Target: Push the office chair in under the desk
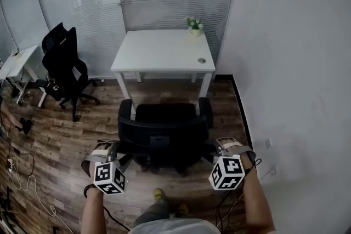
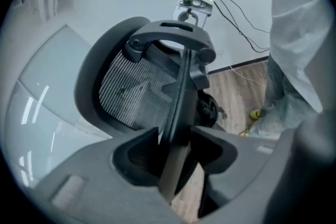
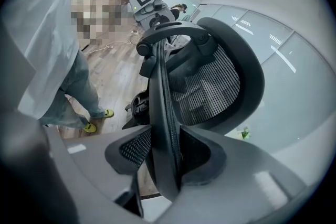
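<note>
left gripper (image 1: 103, 149) and right gripper (image 1: 229, 145) each pinch a side rim of the office chair (image 1: 164, 115) backrest (image 1: 162, 137) — stiff, probably heavy but free-rolling — facing the front edge of the desk (image 1: 159, 52).

Head view steeply down; gripper views close from opposite sides of office chair (image 1: 164, 134)

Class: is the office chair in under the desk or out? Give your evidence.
Out. In the head view the chair's seat and back show whole in front of the desk, not under its top.
</note>
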